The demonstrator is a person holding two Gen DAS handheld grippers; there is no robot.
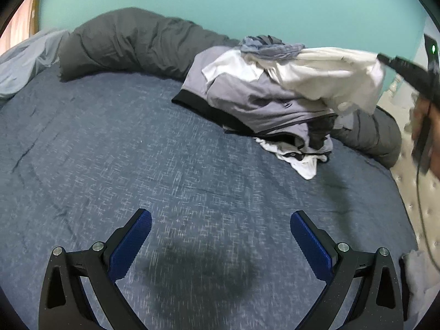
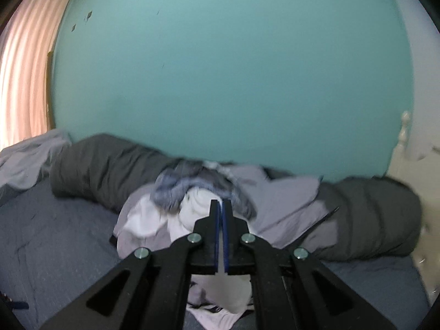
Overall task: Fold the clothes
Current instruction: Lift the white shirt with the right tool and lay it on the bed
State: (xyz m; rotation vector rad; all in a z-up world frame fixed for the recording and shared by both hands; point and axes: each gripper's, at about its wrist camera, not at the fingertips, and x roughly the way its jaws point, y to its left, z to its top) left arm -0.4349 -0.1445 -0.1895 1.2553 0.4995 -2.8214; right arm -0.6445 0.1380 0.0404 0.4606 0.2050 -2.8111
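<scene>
A pile of clothes (image 1: 264, 101) lies on the blue bedspread (image 1: 137, 151), with grey, black and white pieces. On top, a white garment (image 1: 330, 77) is stretched up to the right, where my right gripper (image 1: 385, 59) is shut on it. In the right wrist view that gripper (image 2: 220, 203) has its jaws pressed together on the white garment (image 2: 198, 203), with the pile (image 2: 275, 200) just behind. My left gripper (image 1: 220, 220) hangs open over bare bedspread, well in front of the pile, with nothing between its blue pads (image 1: 132, 244).
A rolled dark grey duvet (image 1: 132, 44) runs along the back against the teal wall (image 2: 220, 68). A pale blue sheet (image 1: 24, 60) lies at the far left. A quilted cream mattress edge (image 1: 412, 192) and a white bedpost (image 2: 404, 132) stand at the right. A hand (image 1: 429, 126) holds the right gripper.
</scene>
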